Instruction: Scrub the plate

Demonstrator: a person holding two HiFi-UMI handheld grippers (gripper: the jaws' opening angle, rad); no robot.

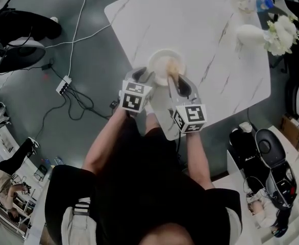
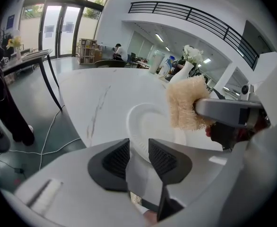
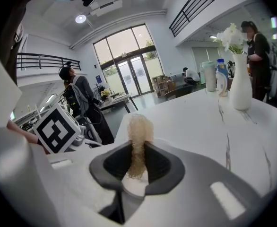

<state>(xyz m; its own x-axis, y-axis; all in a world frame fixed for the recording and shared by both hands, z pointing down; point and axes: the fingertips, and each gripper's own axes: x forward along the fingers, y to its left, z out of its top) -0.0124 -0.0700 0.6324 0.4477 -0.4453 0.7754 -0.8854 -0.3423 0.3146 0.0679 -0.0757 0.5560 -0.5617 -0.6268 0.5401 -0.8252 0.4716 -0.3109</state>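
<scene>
A white plate (image 1: 161,60) lies on the white marble table (image 1: 216,70) near its front edge. My left gripper (image 1: 143,77) stands open at the plate's near left rim; in the left gripper view the plate (image 2: 148,122) shows through the gap between the jaws (image 2: 138,157), and the pads do not press on it. My right gripper (image 1: 176,83) is shut on a beige loofah scrubber (image 1: 173,68), which hangs over the plate's right part. The scrubber (image 3: 139,131) sticks up from between the right jaws (image 3: 137,162), and it also shows in the left gripper view as a fuzzy pad (image 2: 188,103).
A white vase with white flowers (image 1: 254,34) and a bottle (image 1: 264,4) stand at the table's far right. A power strip (image 1: 64,84) and cables lie on the grey floor to the left. People stand further off in the hall.
</scene>
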